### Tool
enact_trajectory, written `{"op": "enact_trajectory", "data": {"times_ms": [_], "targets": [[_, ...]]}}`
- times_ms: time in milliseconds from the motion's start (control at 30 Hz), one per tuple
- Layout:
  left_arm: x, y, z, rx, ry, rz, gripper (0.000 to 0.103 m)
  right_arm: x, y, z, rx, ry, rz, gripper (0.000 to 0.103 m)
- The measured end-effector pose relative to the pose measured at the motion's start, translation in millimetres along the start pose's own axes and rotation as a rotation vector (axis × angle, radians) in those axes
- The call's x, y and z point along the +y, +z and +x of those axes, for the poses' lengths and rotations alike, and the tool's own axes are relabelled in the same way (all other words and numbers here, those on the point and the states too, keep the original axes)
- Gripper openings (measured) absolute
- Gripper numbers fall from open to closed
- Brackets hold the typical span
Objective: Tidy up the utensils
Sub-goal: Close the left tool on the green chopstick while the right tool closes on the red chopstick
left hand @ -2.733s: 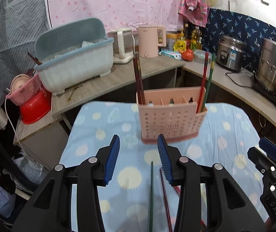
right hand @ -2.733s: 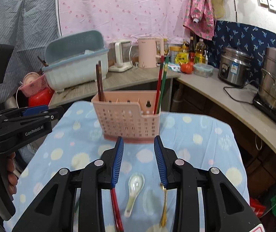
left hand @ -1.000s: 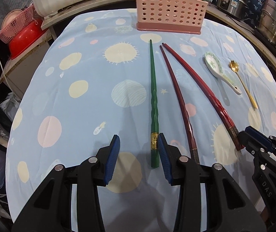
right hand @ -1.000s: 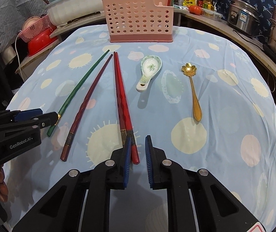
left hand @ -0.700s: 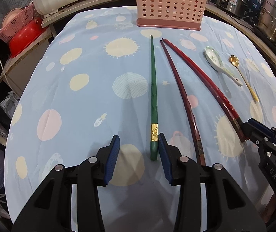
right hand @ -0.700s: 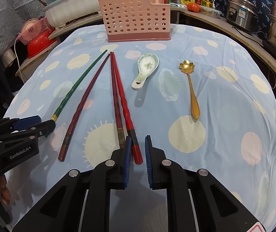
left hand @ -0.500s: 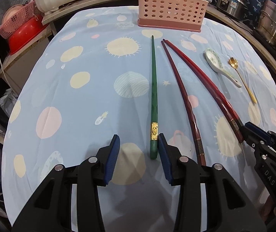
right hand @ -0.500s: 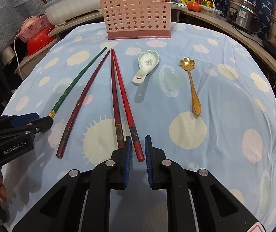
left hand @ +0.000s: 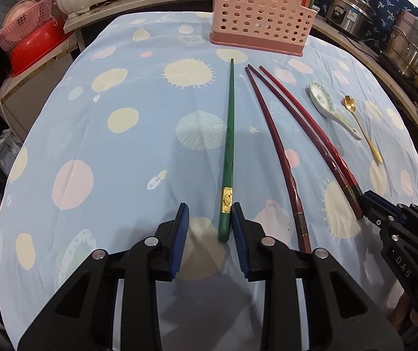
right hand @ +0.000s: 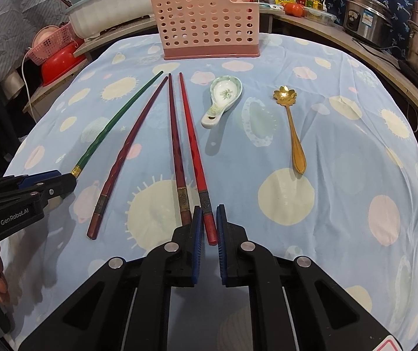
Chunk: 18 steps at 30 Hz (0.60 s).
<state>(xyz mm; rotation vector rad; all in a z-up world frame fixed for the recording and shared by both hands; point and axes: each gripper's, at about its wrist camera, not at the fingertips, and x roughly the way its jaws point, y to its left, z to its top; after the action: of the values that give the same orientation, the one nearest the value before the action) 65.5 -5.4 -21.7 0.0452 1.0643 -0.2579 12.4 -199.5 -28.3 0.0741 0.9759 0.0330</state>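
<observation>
A pink utensil holder [left hand: 263,20] [right hand: 209,26] stands at the far end of the table, with chopsticks upright in it. On the cloth lie a green chopstick [left hand: 228,146] [right hand: 115,122], a dark red chopstick [left hand: 276,152] [right hand: 130,146], a brown-red chopstick [right hand: 175,143] and a bright red chopstick [right hand: 194,146]. My left gripper [left hand: 209,216] is open, with the green chopstick's thick end between its fingers, against the right pad. My right gripper [right hand: 208,220] is partly open around the bright red chopstick's thick end.
A white ceramic spoon [right hand: 223,99] [left hand: 328,108] and a gold flower spoon [right hand: 292,128] [left hand: 361,125] lie to the right of the chopsticks. Steel pots [left hand: 410,49] stand on the counter at right, and a red basin [left hand: 33,49] at left.
Both grippers have come down from in front of the holder to the near ends of the chopsticks. The right gripper has narrowed around the red one; the left has edged forward on the green one.
</observation>
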Motion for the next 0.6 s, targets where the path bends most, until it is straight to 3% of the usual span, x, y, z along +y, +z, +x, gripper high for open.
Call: {"op": "enact_trajectory", "data": {"times_ms": [133, 300, 600], "targets": [[-4.1, 2.4, 3.0, -0.011, 0.006, 0.017, 0.029, 0.5, -0.1, -0.1, 0.0, 0.0, 0.001, 0.009], [-4.9, 3.5, 2.2, -0.006, -0.011, 0.025, 0.008, 2.1, -1.4, -2.3, 0.003, 0.007, 0.001, 0.008], [-8.9, 4.8, -15.8, -0.032, -0.031, 0.028, 0.007, 7.7, 1.0, -22.4, -0.034, 0.036, -0.004, 0.008]]}}
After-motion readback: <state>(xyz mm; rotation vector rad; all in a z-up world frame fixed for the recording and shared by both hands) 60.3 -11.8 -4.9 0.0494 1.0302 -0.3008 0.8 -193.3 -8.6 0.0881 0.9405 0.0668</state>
